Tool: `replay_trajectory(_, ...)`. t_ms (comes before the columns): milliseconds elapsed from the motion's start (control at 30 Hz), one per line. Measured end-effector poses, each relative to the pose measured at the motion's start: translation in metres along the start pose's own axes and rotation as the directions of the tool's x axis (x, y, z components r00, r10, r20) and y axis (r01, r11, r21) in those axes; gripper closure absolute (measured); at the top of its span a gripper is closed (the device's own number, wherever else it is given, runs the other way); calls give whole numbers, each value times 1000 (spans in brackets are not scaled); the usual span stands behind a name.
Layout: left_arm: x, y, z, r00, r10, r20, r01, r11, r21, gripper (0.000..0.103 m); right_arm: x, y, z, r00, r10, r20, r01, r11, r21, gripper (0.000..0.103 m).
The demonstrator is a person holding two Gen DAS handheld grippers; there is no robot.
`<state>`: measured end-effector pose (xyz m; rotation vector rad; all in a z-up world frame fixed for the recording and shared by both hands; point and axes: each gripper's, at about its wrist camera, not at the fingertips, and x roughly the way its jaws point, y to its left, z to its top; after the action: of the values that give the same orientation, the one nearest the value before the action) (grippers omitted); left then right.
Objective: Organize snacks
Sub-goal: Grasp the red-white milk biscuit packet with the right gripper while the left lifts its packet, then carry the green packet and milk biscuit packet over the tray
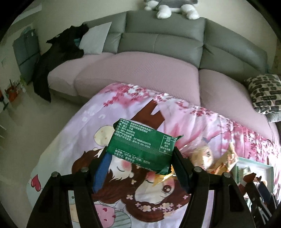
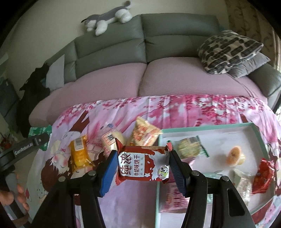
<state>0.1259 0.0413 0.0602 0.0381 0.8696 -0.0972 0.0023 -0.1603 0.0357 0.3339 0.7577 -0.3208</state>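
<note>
My left gripper (image 1: 140, 158) is shut on a green snack packet (image 1: 140, 143) and holds it above the cartoon-print cloth (image 1: 87, 122). My right gripper (image 2: 143, 164) is shut on a red and white milk biscuit packet (image 2: 142, 163), held over the left edge of a mint-rimmed white tray (image 2: 260, 136). The tray holds a cracker pack (image 2: 190, 146), an orange jelly cup (image 2: 234, 155), a red packet (image 2: 263, 175) and other snacks. Loose on the cloth lie a yellow packet (image 2: 79, 152), a beige triangular packet (image 2: 144, 133) and a small bread pack (image 2: 112, 139).
A grey sofa with pink seat covers (image 2: 105, 84) stands behind the table. A patterned cushion (image 2: 228, 50) lies on its right, dark clothes (image 1: 59, 57) on its left, a plush dog (image 2: 108, 15) on top. The tray shows at the left wrist view's right edge (image 1: 254, 166).
</note>
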Motion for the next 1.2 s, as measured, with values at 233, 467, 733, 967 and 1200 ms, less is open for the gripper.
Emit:
replay_trajectory(233, -18, -42, 1, 999, -36, 39, 32, 995, 94, 34, -16, -41, 8, 999, -42, 26, 39, 995, 92, 41)
replay_trajectory(467, -34, -93, -9, 993, -104, 50, 92, 973, 210, 34, -32, -91, 13, 994, -97, 48, 85, 975, 206, 41)
replay_trajectory(733, -47, -146, -34, 984, -179, 25, 162, 934, 318, 34, -52, -152, 7, 985, -163, 56, 136, 934, 330, 41)
replay_trajectory(967, -59, -192, -52, 970, -242, 11, 217, 890, 402, 34, -67, -200, -1, 976, -212, 48, 174, 893, 416, 41)
replay_trajectory(1200, -60, -240, -80, 956, -293, -27, 268, 826, 495, 34, -65, -231, -6, 967, -256, 19, 223, 874, 432, 41)
